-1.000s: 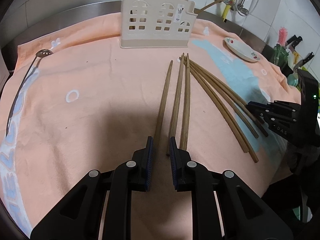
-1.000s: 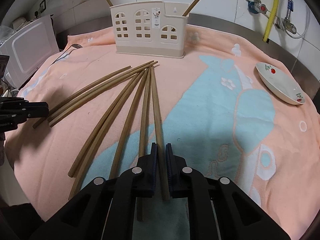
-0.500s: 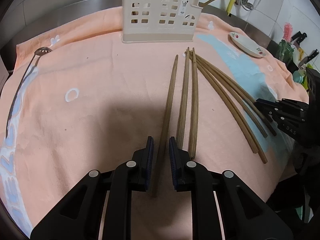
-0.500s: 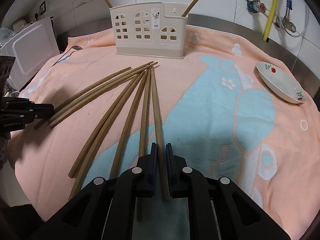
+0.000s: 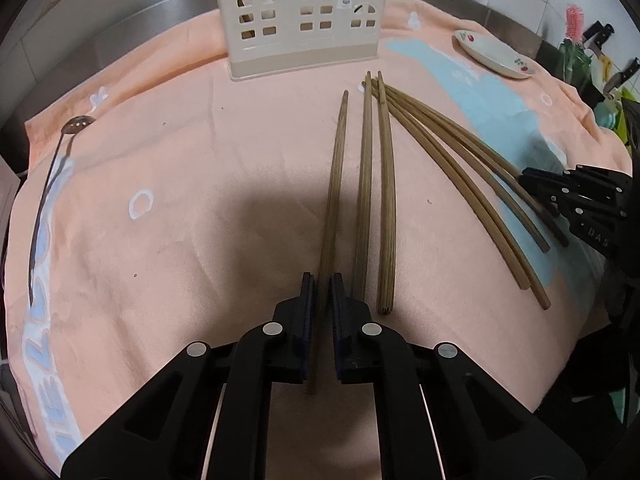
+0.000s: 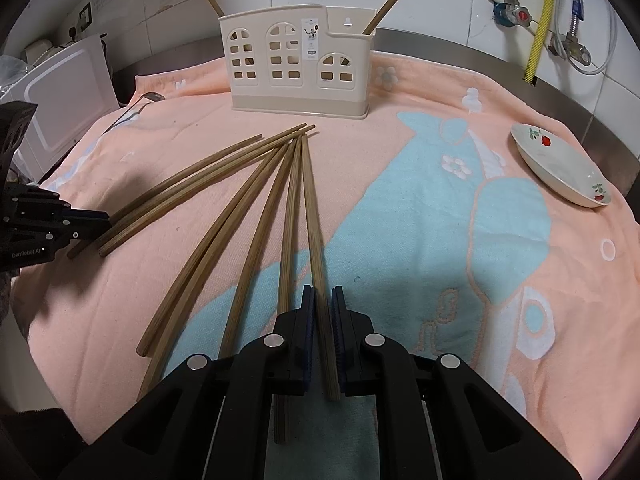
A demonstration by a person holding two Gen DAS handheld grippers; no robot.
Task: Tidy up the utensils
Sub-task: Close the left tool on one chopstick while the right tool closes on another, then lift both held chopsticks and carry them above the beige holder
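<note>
Chopsticks: eight on the towel [image 6: 440, 216], two in the caddy [image 6: 298, 76] (ahead). Left gripper [image 5: 322, 294] has just closed on the leftmost chopstick [image 5: 335, 184]; right gripper [image 6: 323, 306] pinches the rightmost chopstick [image 6: 311, 216].

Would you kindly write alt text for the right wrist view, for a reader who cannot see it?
The right gripper is shut on the rightmost chopstick of a fan lying on a peach towel. Beyond stands a cream utensil holder, a small dish to the right, the left gripper at left.
</note>
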